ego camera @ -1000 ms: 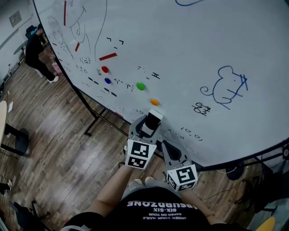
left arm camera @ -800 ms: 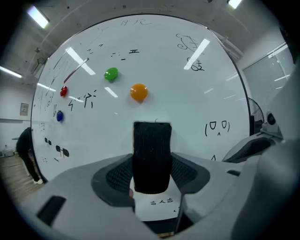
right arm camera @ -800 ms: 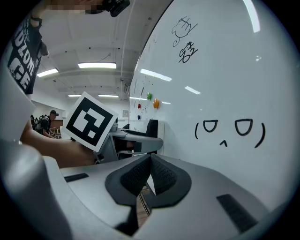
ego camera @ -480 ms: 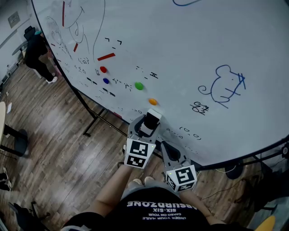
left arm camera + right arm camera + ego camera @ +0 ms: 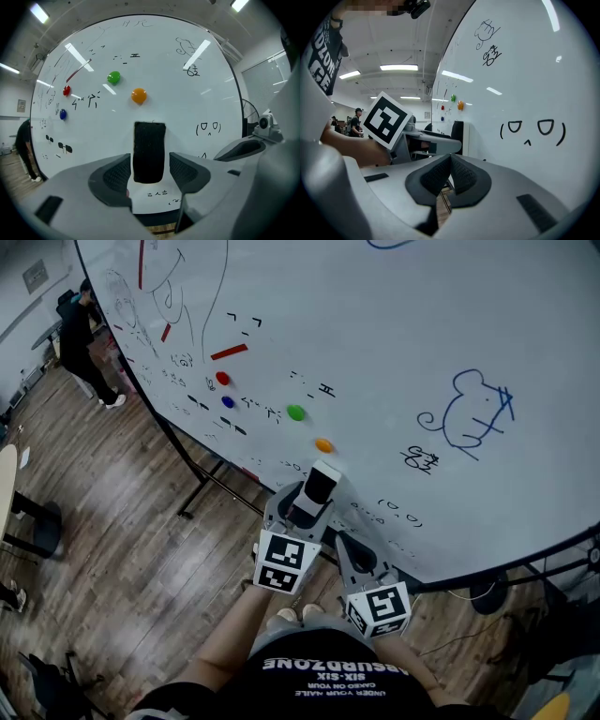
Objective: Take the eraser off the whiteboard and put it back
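Grippers first. Left gripper (image 5: 150,169) opening round a black rectangular felt eraser (image 5: 149,150), pads just beside its long sides, not pressing. Eraser upright, flat against the glossy white whiteboard (image 5: 394,352), low on it. Right gripper (image 5: 450,159) closed pad on pad, nothing between, beside the left one and near the board.

Just above the eraser, a round orange magnet (image 5: 138,95); further up and left, a round green magnet (image 5: 113,77), a round red magnet (image 5: 66,90) and a round blue magnet (image 5: 63,114). Right of the eraser, a black-marker face doodle (image 5: 533,131), "(口,口)"; higher, a blue mouse sketch (image 5: 469,418). Nearest the camera, black T-shirt print (image 5: 342,677), upside down: "SIX-SIX".
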The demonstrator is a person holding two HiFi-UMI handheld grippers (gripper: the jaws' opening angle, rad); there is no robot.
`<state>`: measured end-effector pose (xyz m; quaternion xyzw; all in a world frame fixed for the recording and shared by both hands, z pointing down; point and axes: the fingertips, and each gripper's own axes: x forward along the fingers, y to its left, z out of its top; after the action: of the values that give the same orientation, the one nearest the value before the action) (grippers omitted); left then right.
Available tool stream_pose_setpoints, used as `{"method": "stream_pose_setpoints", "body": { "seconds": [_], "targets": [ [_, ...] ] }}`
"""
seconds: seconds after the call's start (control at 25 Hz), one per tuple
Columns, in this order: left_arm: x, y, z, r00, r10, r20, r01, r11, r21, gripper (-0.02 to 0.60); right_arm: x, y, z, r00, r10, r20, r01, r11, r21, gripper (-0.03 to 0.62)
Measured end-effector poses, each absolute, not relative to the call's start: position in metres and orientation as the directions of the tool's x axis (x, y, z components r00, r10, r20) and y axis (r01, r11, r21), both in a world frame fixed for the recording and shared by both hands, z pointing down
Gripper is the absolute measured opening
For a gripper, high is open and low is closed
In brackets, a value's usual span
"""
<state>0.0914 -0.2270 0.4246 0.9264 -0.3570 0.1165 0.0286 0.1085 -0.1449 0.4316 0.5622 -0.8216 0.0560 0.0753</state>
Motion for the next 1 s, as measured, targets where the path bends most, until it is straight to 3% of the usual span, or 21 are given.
{"method": "stream_pose_setpoints", "body": {
  "seconds": [1.0],
  "targets": [
    [0.019, -0.192, 0.423, 0.635, -0.745, 0.203, -0.761, -0.649, 0.000, 0.224, 0.086, -0.147, 0.426, -0.430, -0.887, 0.166, -0.901, 0.433, -0.018, -0.002]
  ]
}}
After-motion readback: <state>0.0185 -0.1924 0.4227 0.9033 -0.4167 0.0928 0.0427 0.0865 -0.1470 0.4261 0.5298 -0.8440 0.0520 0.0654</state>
